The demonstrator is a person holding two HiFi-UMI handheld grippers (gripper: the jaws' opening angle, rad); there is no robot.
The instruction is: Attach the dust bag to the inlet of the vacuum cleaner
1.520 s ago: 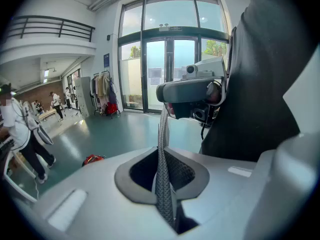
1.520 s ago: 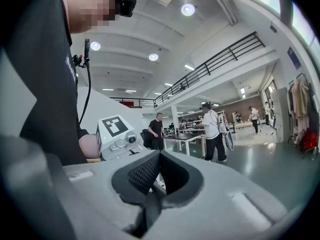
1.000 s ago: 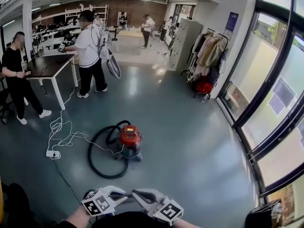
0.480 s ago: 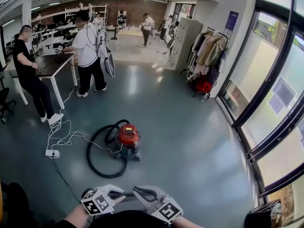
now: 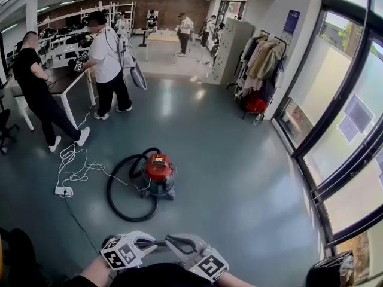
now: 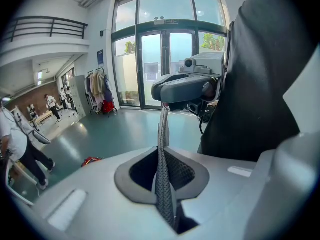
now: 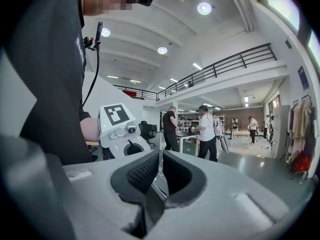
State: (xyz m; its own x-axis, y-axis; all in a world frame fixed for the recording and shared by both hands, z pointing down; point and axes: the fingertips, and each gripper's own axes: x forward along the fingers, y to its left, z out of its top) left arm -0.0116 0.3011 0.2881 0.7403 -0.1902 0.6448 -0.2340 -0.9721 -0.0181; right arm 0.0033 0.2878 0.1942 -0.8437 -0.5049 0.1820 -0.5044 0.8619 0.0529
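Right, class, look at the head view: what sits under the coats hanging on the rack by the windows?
A red bag sits on the floor under the coats. Whatever stands behind the coats and the bag is covered by them.

I record one bearing surface: a glossy grey-blue floor (image 5: 239,178). The red vacuum cleaner (image 5: 160,171) stands upright on it and serves as my reference. Its black hose (image 5: 110,191) lies in a wide loop on the floor just left of the vacuum cleaner. Further left, a white cable (image 5: 73,160) lies in loose coils beside a white power strip (image 5: 63,191). Beyond the vacuum cleaner to the left stand a table (image 5: 63,84), a person in white (image 5: 108,64) and a person in black (image 5: 39,88). Beyond it to the right stand a coat rack (image 5: 261,64) and a grey cabinet (image 5: 230,49).
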